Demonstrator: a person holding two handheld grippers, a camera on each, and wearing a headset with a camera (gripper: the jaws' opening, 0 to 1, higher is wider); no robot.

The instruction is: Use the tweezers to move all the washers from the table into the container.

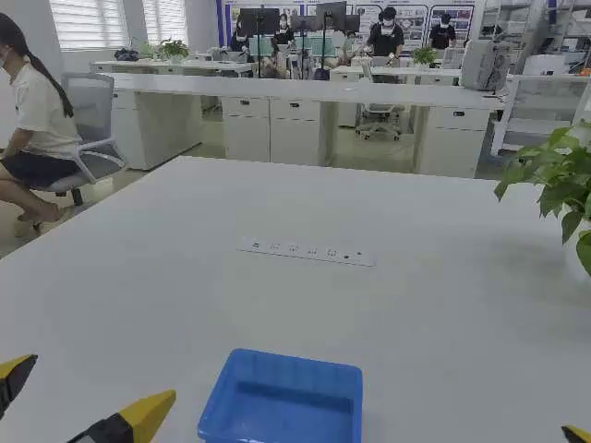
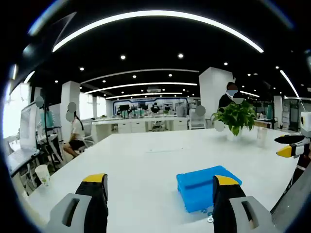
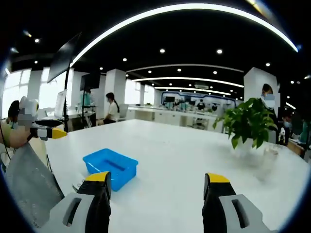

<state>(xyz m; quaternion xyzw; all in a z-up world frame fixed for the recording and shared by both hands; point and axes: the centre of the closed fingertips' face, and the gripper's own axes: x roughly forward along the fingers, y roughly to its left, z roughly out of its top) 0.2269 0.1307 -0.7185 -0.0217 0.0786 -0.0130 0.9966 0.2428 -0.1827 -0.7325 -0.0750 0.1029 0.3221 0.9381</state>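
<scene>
Judged barely begun: found no washer in the visible part of the container (image 1: pixel 280 399), low at the centre of the head view, and nothing gripped on either side. Reckoned nearly all of it left to do: taking up the tweezers, then carrying each washer across. At the lower left of the head view, saw the left gripper (image 1: pixel 78 397) with yellow-tipped jaws spread wide and empty over the white table (image 1: pixel 305 203). Confirmed as much in the left gripper view, with both jaws far apart at the bottom and bare table between. Right of centre in that view, met the container again: a shallow, rectangular piece of bright blue plastic with a raised rim, sitting flat on the table, open side up, just above the right-hand jaw. Spotted the washers (image 2: pixel 210 219) as a few tiny pale rings lying on the table just beside the container's near corner, at the lower right, too small to count. Turning to the right gripper view, placed the container left of centre, above the left-hand jaw, with small dark bits (image 3: pixel 77 186) on the table just beside its lower left corner, too blurred to name. Found the right gripper (image 3: pixel 158 194) likewise wide open and holding nothing, jaws rising at the bottom of its own view.
</scene>
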